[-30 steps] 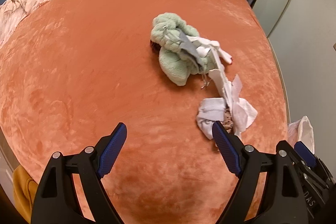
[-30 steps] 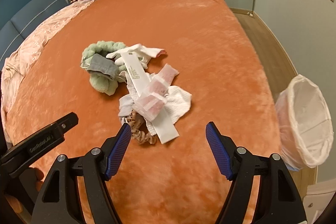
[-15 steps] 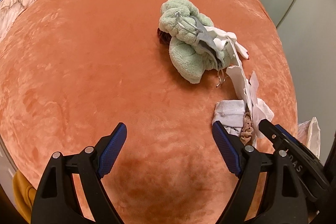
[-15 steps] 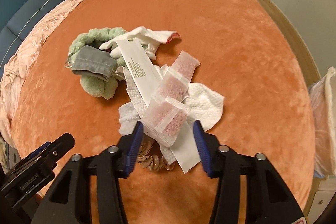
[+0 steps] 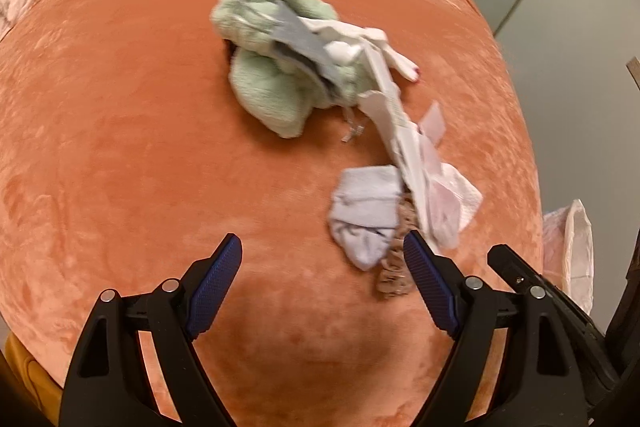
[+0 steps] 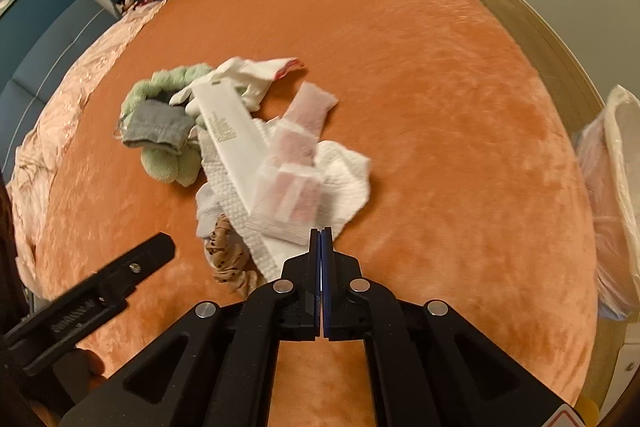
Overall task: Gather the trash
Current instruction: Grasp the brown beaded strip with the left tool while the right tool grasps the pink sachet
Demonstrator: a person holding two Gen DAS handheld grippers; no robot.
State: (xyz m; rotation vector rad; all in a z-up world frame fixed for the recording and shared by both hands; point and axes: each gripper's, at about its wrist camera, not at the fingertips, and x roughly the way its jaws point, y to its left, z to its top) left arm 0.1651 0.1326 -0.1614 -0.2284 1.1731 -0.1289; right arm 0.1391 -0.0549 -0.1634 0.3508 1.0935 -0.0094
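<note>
A pile of trash lies on the orange bedspread (image 6: 440, 87): a long white wrapper (image 6: 230, 131), clear pink-tinted packets (image 6: 294, 187) and a white paper towel (image 6: 344, 175). My right gripper (image 6: 321, 233) is shut on the near edge of the packets and wrapper. My left gripper (image 5: 322, 267) is open and empty, just left of the pile, near a white sock (image 5: 364, 215). The wrapper (image 5: 396, 119) also shows in the left wrist view.
A green towel (image 5: 272, 79) with a grey cloth (image 6: 156, 125) and a brown scrunchie (image 6: 228, 259) lie in the pile. A white-lined bin (image 6: 616, 195) stands off the bed's right edge. A pink quilt (image 6: 80, 87) lies at the left.
My right gripper moved forward onto the pile and closed on the packets' near edge. My left gripper shifted its view slightly and stayed open.
</note>
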